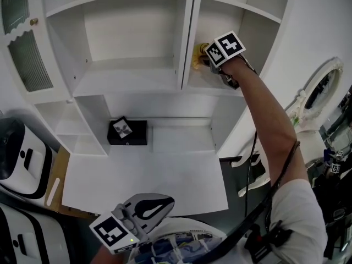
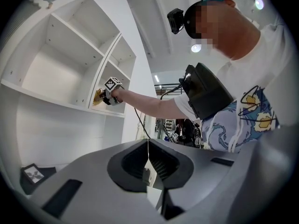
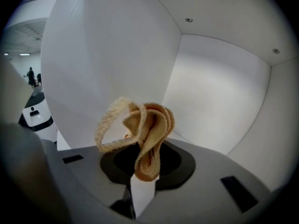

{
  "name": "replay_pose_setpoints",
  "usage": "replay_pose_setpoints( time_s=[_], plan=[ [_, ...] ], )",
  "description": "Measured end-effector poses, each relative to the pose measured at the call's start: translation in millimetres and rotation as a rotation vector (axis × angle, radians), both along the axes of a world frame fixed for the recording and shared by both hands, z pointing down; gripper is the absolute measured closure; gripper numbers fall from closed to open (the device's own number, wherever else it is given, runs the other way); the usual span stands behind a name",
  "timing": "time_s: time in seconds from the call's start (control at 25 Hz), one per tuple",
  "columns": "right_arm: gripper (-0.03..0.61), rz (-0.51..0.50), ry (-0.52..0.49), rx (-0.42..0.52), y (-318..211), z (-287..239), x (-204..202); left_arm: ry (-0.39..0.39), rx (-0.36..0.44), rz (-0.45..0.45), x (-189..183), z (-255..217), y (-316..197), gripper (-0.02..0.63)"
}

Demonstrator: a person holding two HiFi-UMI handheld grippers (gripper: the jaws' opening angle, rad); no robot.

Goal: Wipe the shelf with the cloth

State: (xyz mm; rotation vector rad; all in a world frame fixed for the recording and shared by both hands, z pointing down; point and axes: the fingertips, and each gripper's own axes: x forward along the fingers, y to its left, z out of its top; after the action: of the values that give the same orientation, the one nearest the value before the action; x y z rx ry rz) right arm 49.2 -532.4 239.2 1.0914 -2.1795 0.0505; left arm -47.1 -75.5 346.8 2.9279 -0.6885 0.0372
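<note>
1. Right gripper view: the jaws of your right gripper [image 3: 145, 174] are clamped on the cloth [image 3: 150, 127]. It is a yellowish rag, bunched into folds that stand up out of the grip, and a corded edge loops off to the left. Behind it you face a white compartment, with the divider [image 3: 107, 55] on the left and the back wall [image 3: 219, 92] ahead. The cloth sits near the divider, but this view does not show whether the two touch.

2. Left gripper view: the jaws of your left gripper [image 2: 148, 167] are pressed together with only a thin seam showing and nothing between them. Beyond them your right arm [image 2: 149, 104] stretches out to the shelf unit [image 2: 56, 55]. It holds the cloth inside the narrow right-hand compartment, just above that compartment's board [image 2: 110, 112]. A black box [image 2: 33, 174] shows at the lower left.

3. Head view: you hold the right gripper up in the right compartment with its marker cube facing you. The cloth pokes out on its left, just beside the divider and above the board. The left gripper is low at the bottom edge, close to your body and well apart from the shelves. The black box sits at the back of the white worktop [image 1: 165, 175], under the wide left compartment. A door [image 1: 25, 54] with a ribbed pane stands open at the far left.
</note>
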Motion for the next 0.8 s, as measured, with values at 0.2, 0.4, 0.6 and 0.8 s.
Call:
replay_pose_setpoints(
  time_s=[0.2, 0.4, 0.6, 0.8],
  plan=[
    [0.494, -0.021, 0.002, -0.038, 2, 12, -19, -0.01, -0.005, -0.018, -9, 3, 3, 0.598],
    [0.494, 0.023, 0.07, -0.037, -6, 24, 1, -0.006, -0.011, -0.024, -11, 5, 4, 0.6],
    [0.494, 0.101, 0.196, -0.004, -12, 27, 45, -0.005, -0.009, 0.0, -7, 6, 3, 0.6],
    [0.494, 0.198, 0.293, 0.023, -16, 28, 88, 0.007, -0.007, 0.027, -1, 4, 2, 0.598]
  ],
)
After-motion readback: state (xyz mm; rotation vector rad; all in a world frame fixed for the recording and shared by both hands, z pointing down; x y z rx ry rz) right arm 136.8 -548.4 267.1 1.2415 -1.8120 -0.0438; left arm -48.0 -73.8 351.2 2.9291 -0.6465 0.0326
